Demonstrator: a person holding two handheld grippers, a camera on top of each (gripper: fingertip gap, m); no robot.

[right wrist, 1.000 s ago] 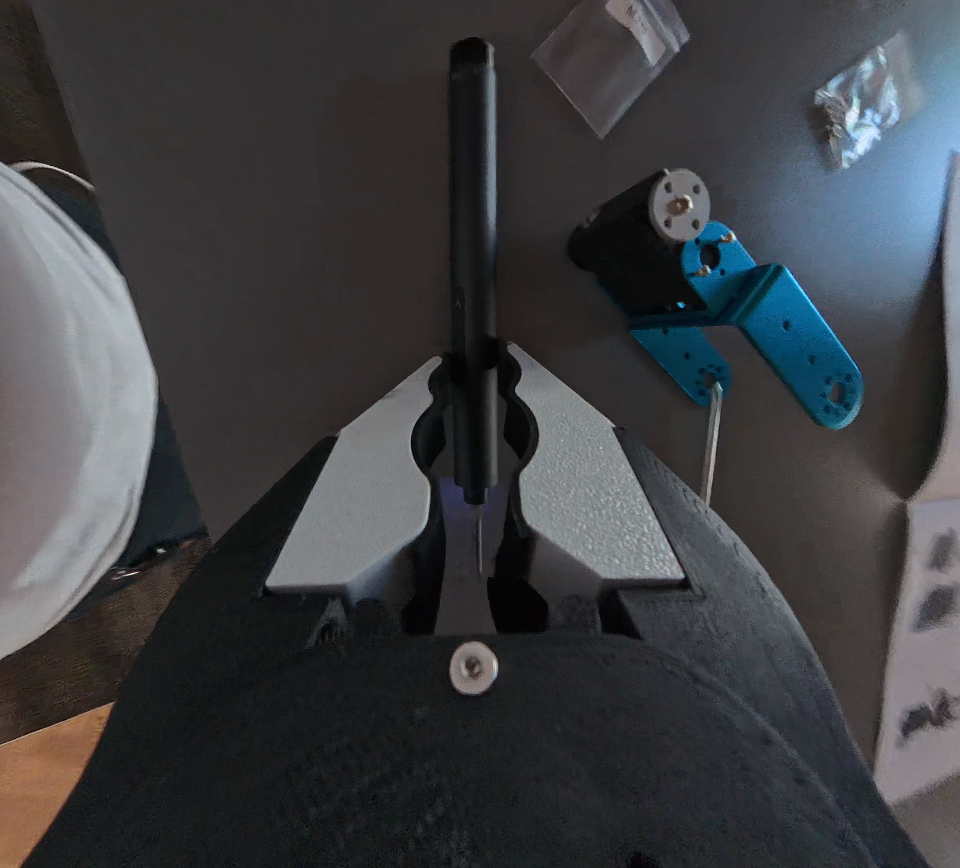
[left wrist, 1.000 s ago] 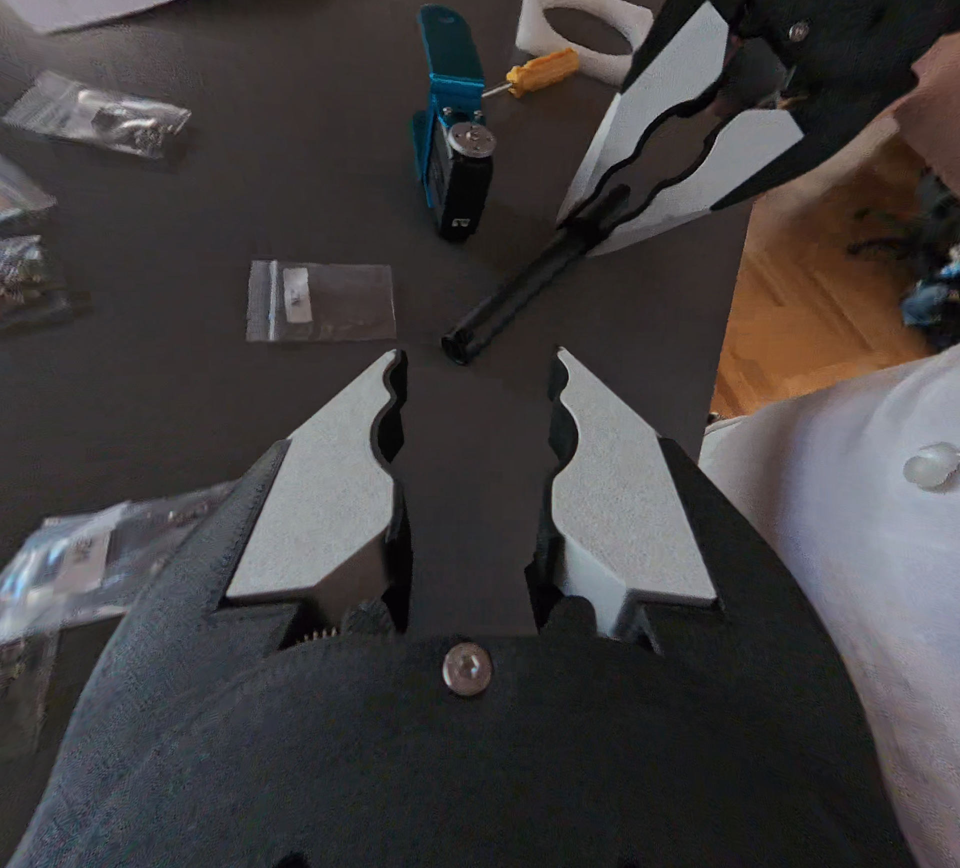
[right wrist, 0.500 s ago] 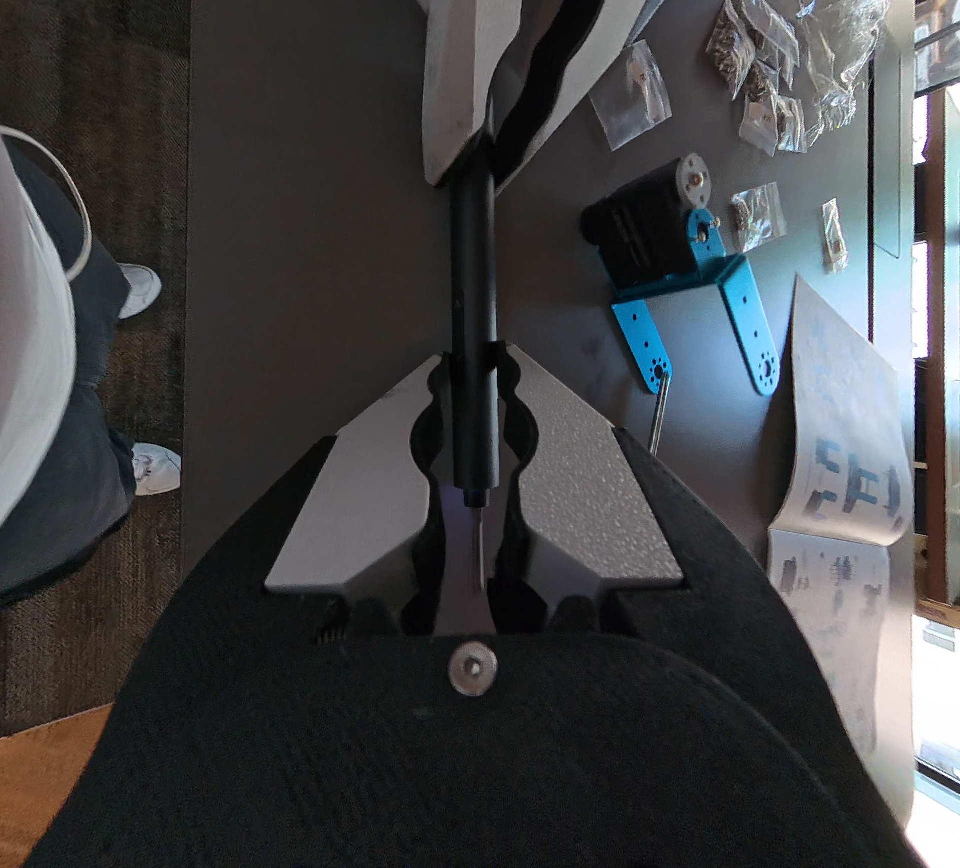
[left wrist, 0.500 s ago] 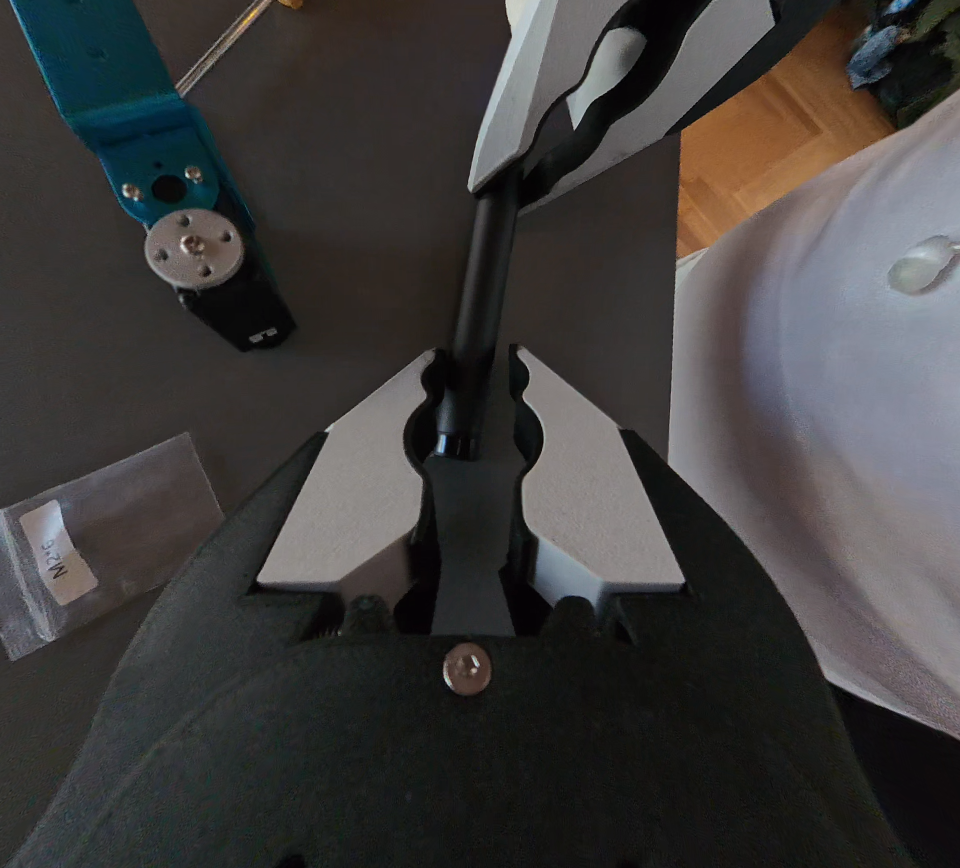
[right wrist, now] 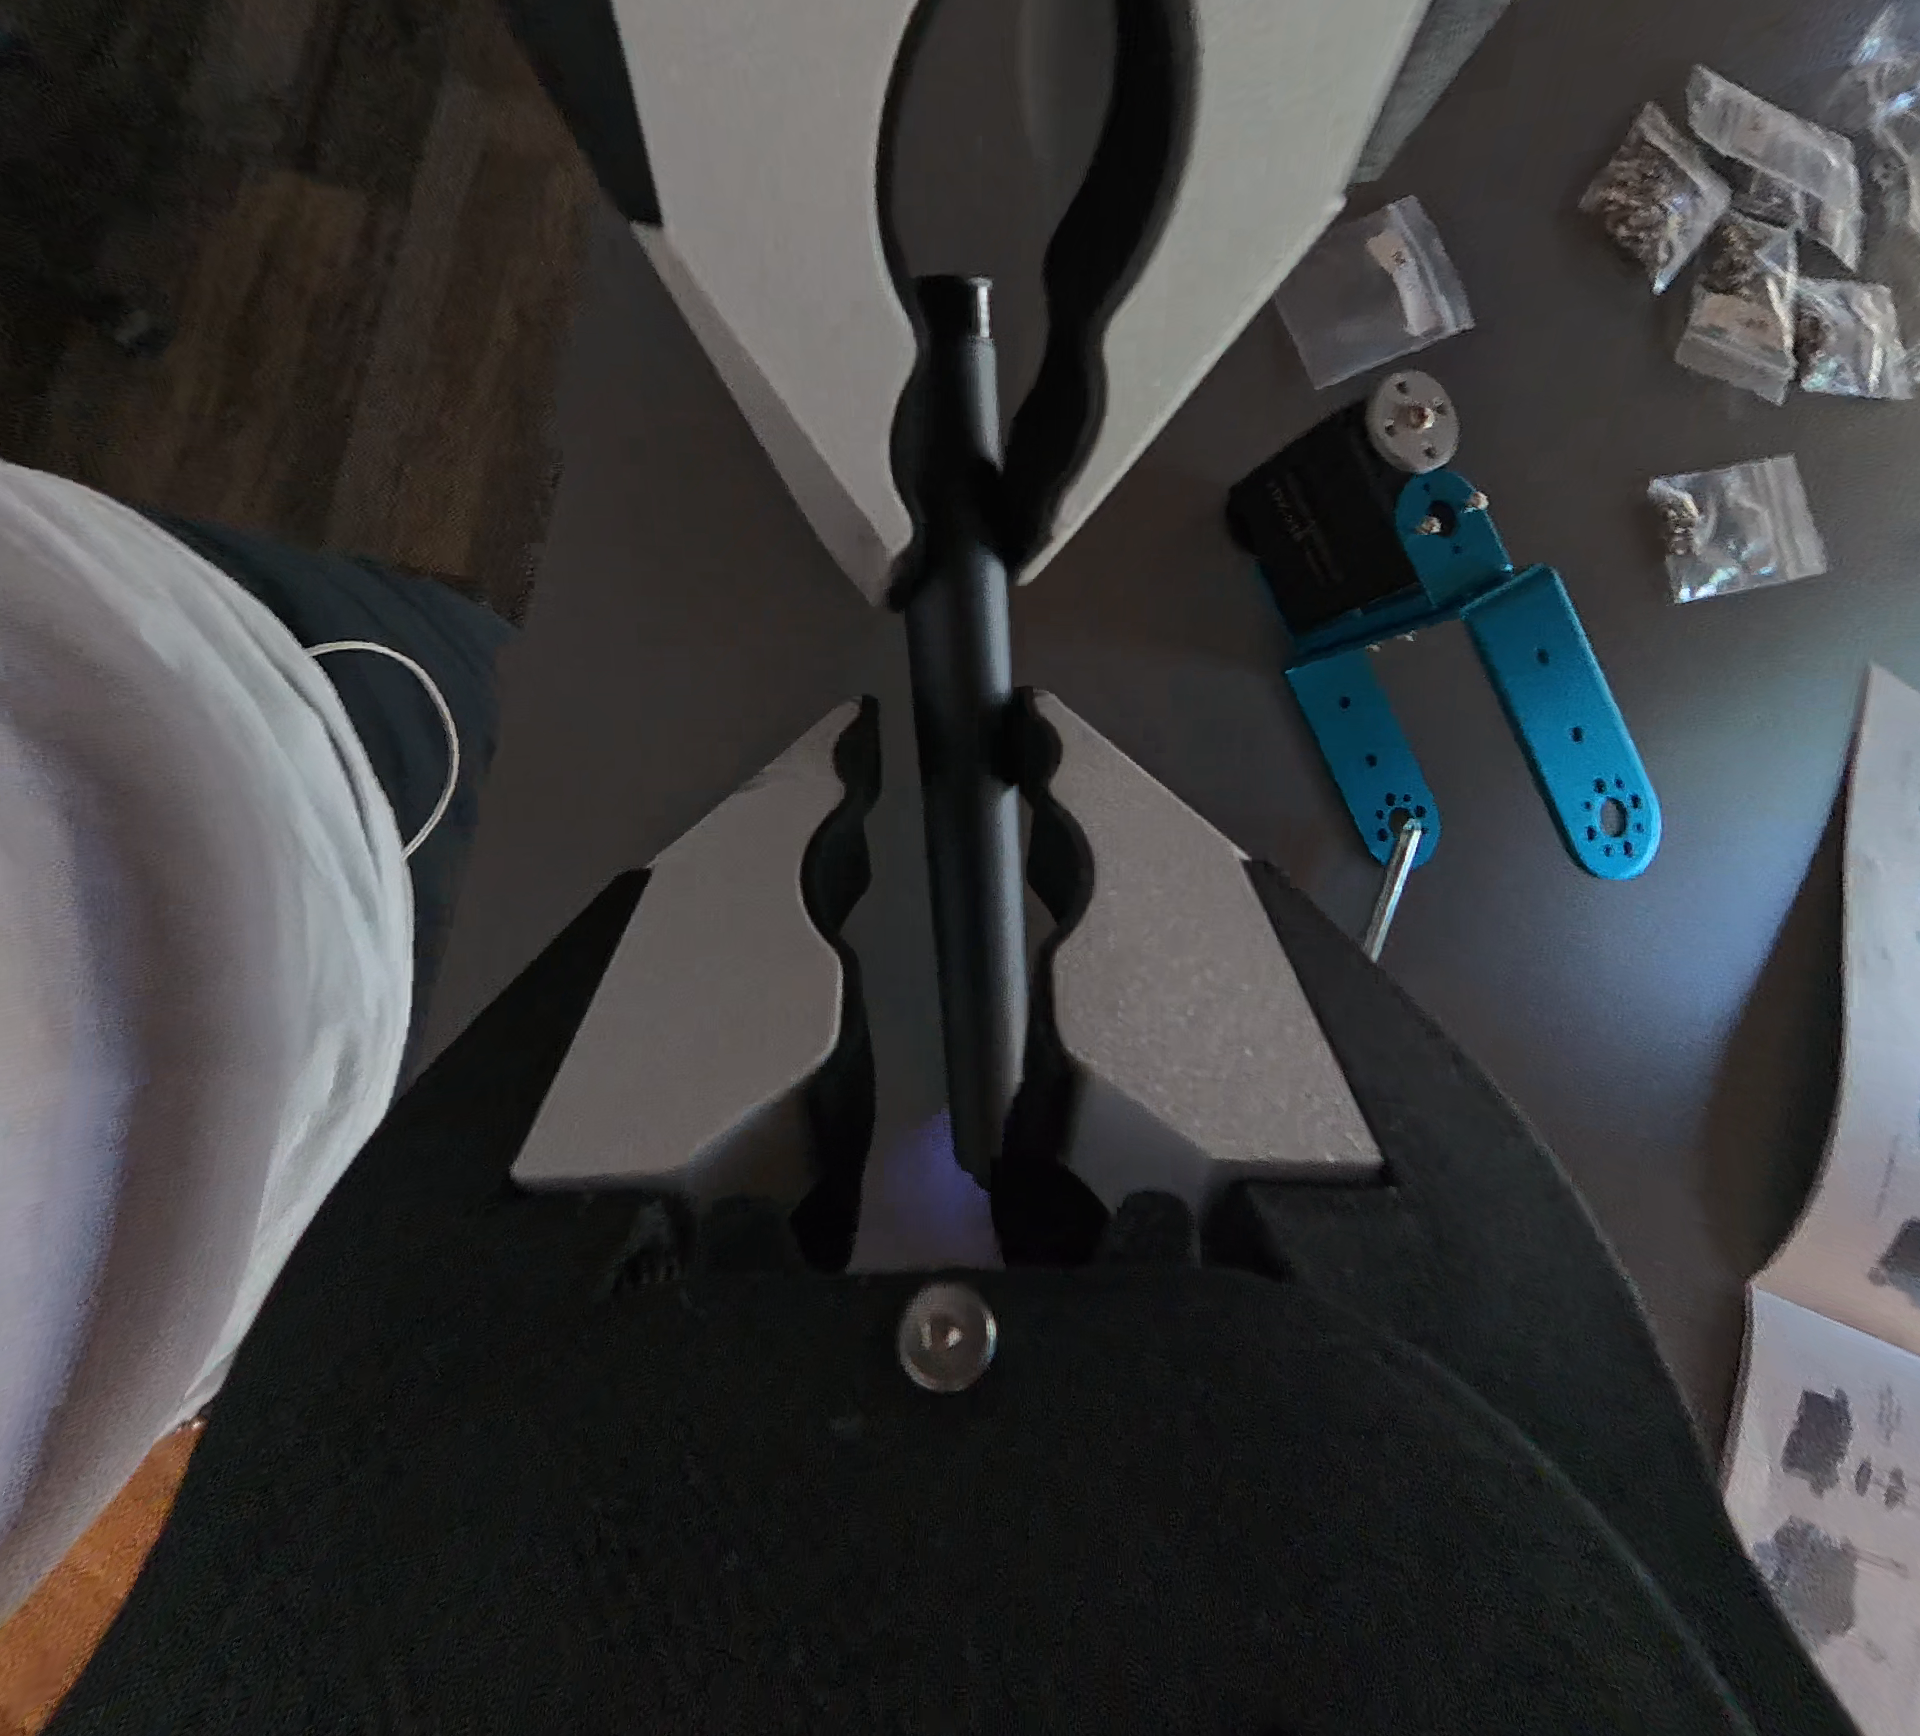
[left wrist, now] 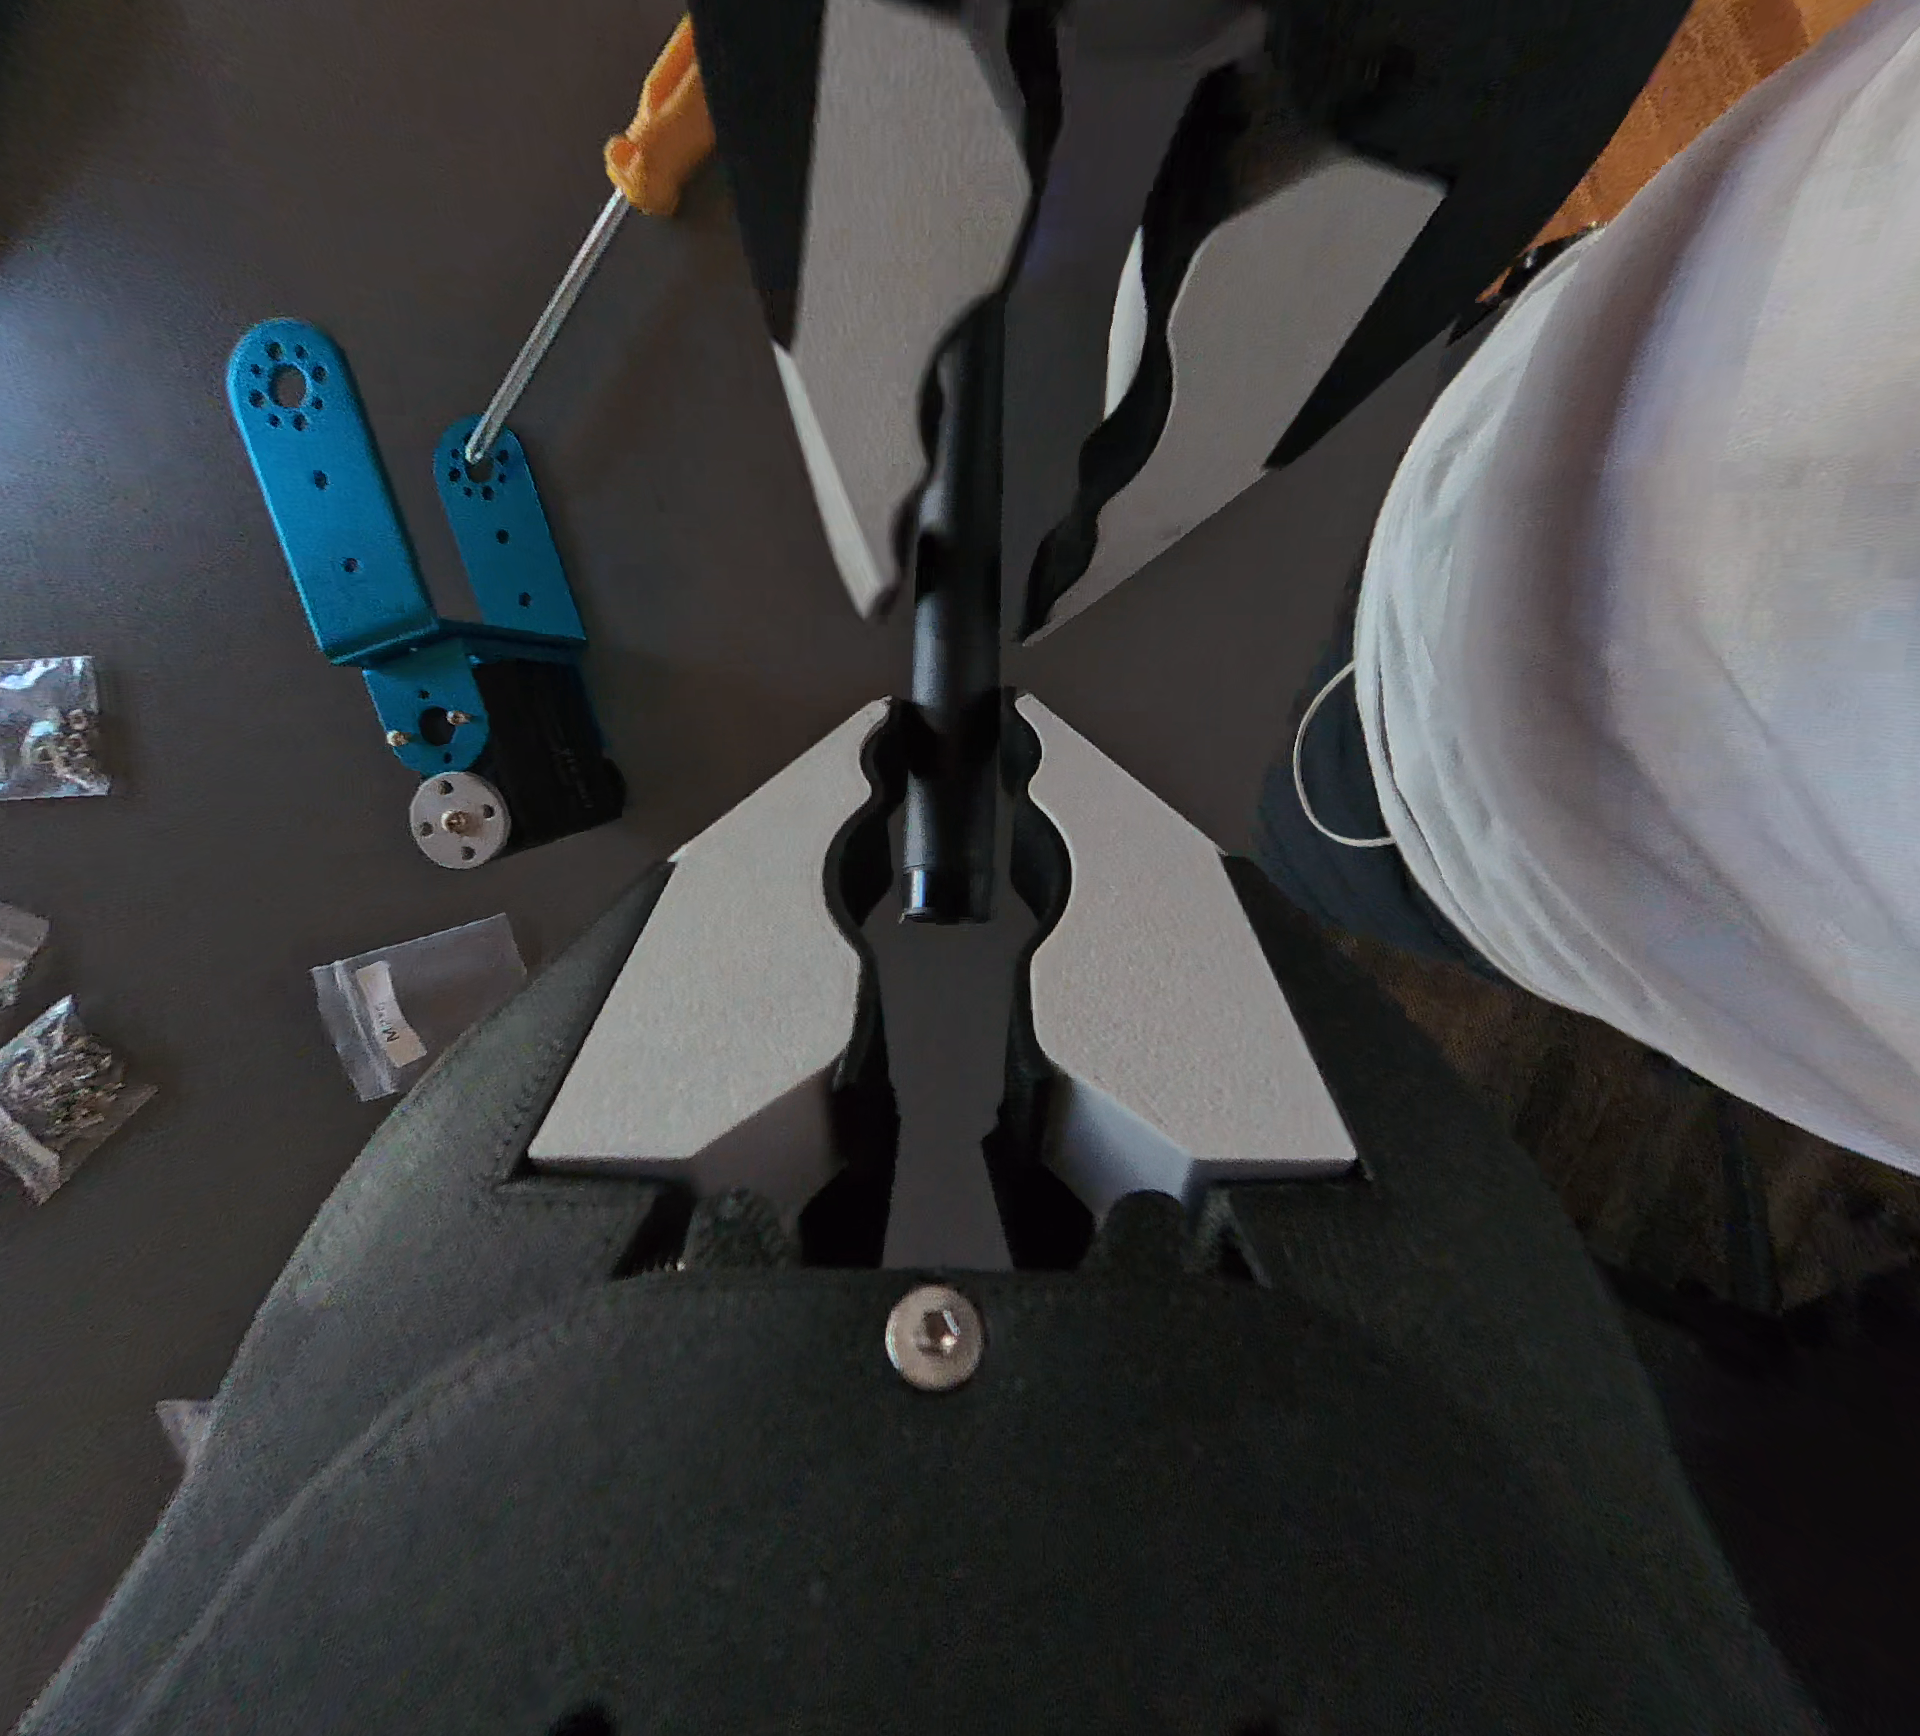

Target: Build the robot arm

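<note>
- We work over a dark table strewn with small bags of screws, with wood floor beyond its edge.
- A blue bracket with its black motor lies well to one side, a yellow-handled screwdriver touching it.
- Our left gripper clamps one end of the black rod, held above the table.
- Our right gripper has parted around the rod's other end; we should back it straight off, judging by that gap.

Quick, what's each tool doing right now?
Left tool: closed, holding the black rod.
Right tool: slightly open around the same rod, not clamping it.
</note>
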